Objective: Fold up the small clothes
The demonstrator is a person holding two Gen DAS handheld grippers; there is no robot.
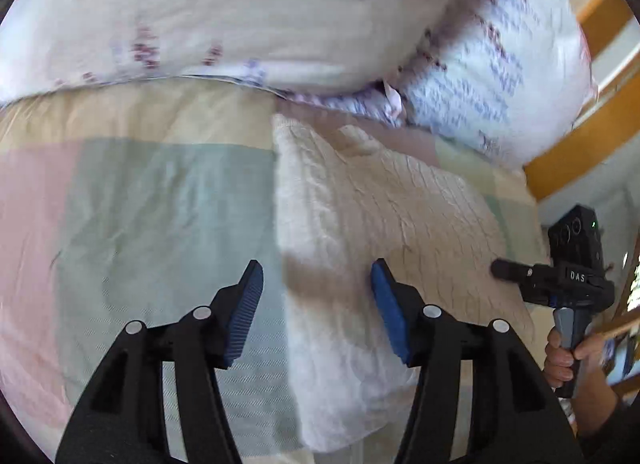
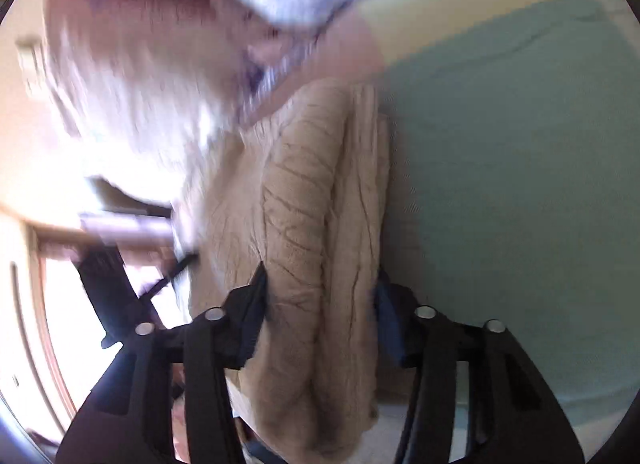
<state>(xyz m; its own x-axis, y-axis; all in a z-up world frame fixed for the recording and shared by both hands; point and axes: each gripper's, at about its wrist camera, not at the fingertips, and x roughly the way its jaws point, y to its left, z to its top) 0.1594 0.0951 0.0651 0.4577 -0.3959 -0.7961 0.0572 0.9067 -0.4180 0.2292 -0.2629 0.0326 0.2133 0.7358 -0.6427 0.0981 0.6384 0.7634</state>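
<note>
A cream textured knit garment (image 1: 380, 232) lies folded on the pastel checked bedspread (image 1: 140, 204). My left gripper (image 1: 316, 288) is open and empty, its jaws over the garment's left edge. My right gripper (image 1: 500, 268) shows at the right of the left wrist view, held by a hand at the garment's right edge. In the right wrist view the right gripper (image 2: 320, 292) is open, its jaws wide on either side of the garment (image 2: 320, 204), which looks bunched in folds between them. That view is blurred.
A white patterned pillow or duvet (image 1: 280, 12) lies along the far side of the bed. A wooden bed frame (image 1: 580, 152) runs at the right. The green patch of bedspread (image 2: 520, 144) lies right of the garment.
</note>
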